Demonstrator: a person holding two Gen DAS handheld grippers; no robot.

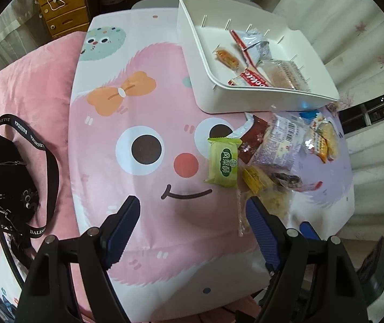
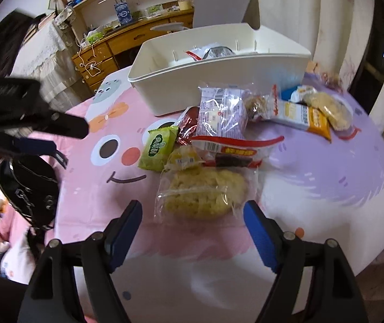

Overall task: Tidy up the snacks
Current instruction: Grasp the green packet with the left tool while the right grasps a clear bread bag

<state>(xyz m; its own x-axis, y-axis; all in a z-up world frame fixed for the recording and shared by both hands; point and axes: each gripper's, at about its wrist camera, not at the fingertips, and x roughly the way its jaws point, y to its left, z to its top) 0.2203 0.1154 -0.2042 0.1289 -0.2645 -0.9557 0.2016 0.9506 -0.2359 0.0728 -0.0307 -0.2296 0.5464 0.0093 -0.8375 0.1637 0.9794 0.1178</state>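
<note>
Both grippers are wide open and holding nothing. The left gripper point(image 1: 192, 210) hangs over a bare pink stretch of the cartoon-face tablecloth point(image 1: 143, 113), its right finger point(image 1: 259, 220) just beside the edge of a clear wrapper at lower centre of the frame. The right gripper point(image 2: 192, 212) has its blue pads on either side of a clear bag with a pale crumbly cake point(image 2: 205, 191), but they don't touch it.

Past that sits the snack pile: a green packet point(image 2: 158, 145), a dark red pouch point(image 2: 188, 126) mostly buried, and a clear printed bag point(image 2: 221, 113) on top. The white bin point(image 1: 205, 53), upper right of the left view, already has a few snacks in it. In the right view its wall hides most of them. The far-right snacks are blurry. A black bag point(image 1: 0, 167) is cut off at the left edge.
</note>
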